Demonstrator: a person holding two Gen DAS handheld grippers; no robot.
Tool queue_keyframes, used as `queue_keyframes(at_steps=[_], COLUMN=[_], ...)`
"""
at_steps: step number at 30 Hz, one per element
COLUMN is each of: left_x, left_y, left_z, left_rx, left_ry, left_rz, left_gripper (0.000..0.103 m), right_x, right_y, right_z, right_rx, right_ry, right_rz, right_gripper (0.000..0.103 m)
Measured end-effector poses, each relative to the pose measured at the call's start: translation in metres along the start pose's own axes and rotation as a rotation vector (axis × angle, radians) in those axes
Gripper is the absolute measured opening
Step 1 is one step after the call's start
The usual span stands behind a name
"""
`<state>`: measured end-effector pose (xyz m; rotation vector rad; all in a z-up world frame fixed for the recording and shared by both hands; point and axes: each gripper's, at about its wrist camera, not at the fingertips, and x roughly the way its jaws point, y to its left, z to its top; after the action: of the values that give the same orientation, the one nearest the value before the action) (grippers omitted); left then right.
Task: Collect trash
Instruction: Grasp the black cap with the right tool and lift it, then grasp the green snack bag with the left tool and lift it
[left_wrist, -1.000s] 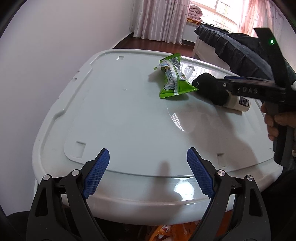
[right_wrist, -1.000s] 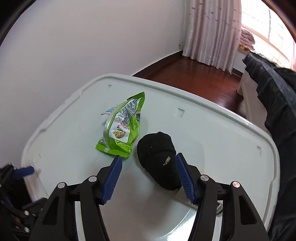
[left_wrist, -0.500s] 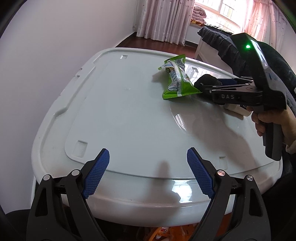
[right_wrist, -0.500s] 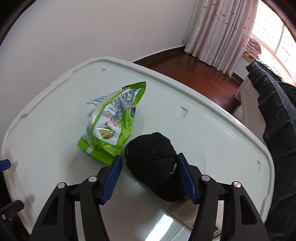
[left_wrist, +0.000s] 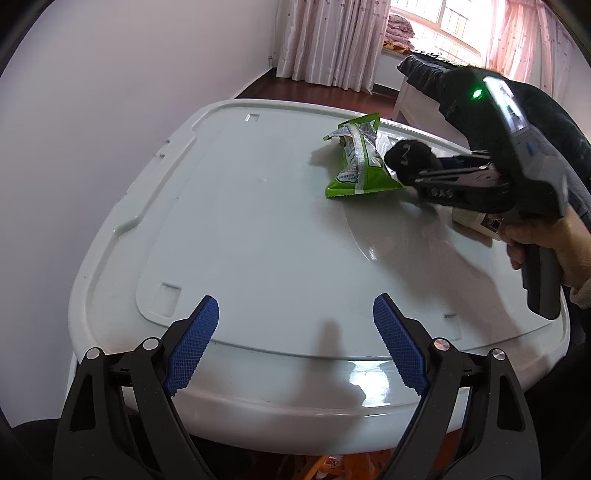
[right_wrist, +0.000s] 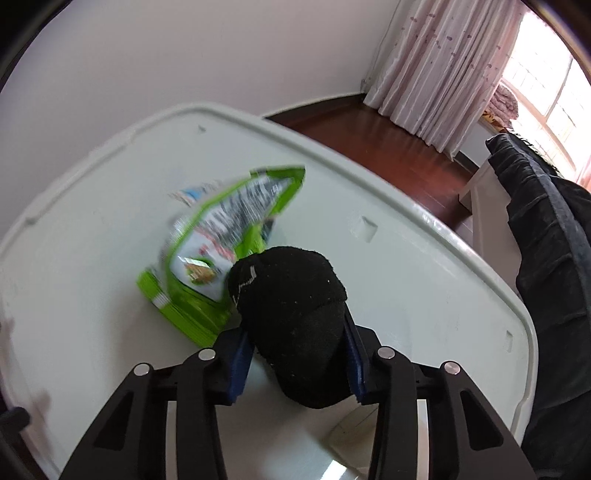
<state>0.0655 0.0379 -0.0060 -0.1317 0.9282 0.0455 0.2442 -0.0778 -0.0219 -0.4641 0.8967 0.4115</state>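
A black sock (right_wrist: 291, 317) lies rolled up on the white plastic lid (right_wrist: 424, 266), touching a green snack bag (right_wrist: 218, 258). My right gripper (right_wrist: 295, 362) is shut on the black sock, its blue pads pressing both sides. In the left wrist view the right gripper (left_wrist: 436, 170) holds the sock (left_wrist: 410, 157) beside the green bag (left_wrist: 356, 162) at the far right of the lid (left_wrist: 258, 229). My left gripper (left_wrist: 295, 347) is open and empty, hovering over the lid's near edge. A white paper item (left_wrist: 476, 221) lies under the right gripper.
A white wall runs along the left. A dark blanket (right_wrist: 546, 258) hangs over furniture at the right. Wooden floor and pink curtains (right_wrist: 436, 62) lie beyond the lid. Orange items (left_wrist: 332, 465) show below the lid's near edge.
My right gripper moved forward over the sock and closed on it. The sock shifted toward the green bag. My left gripper stayed still and open.
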Motion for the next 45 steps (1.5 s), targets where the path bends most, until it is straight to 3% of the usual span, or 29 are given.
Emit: queue_keyframes(at_steps=[6,13,18,24,30,38,42,45], left_x=[0.0,0.004,0.009,0.029,0.072,0.123,0.14,0.141], left_y=[0.001,-0.011,-0.028,-0.054,-0.071,-0.077,-0.074,-0.074], left_z=[-0.001,0.007,0.033,0.075,0.109,0.128,0.131,0.13], left_rx=[-0.01,0.012,0.043,0.097,0.108,0.121,0.122,0.139], left_ry=[-0.008,-0.007,-0.013,-0.049,-0.032,0.004,0.037,0.007], left_rz=[0.009,-0.004,-0.038,-0.075,-0.08,-0.019,-0.031,-0.014], left_gripper=[0.084,0.084,0.084,0.084,0.084,0.083,0.056,0.048], right_x=[-0.036,-0.094,-0.132,-0.14,-0.142,-0.136,-0.132,-0.129], right_y=[-0.012,-0.024,-0.024,-0.045,-0.069,-0.076,-0.074,-0.074], right_z=[-0.004,-0.036,-0.076,-0.119,-0.13,-0.13,-0.129,-0.13], right_rx=[0.098,0.221,0.246,0.362,0.448,0.466,0.459,0.454], right_ry=[-0.074,-0.145,-0.197,-0.163,-0.175,-0.169,-0.158,-0.149], right_rz=[0.092,0.168,0.151,0.114,0.078,0.041,0.041,0.037], right_gripper=[0.042,0.042,0.042,0.043,0.043,0.043,0.043,0.043])
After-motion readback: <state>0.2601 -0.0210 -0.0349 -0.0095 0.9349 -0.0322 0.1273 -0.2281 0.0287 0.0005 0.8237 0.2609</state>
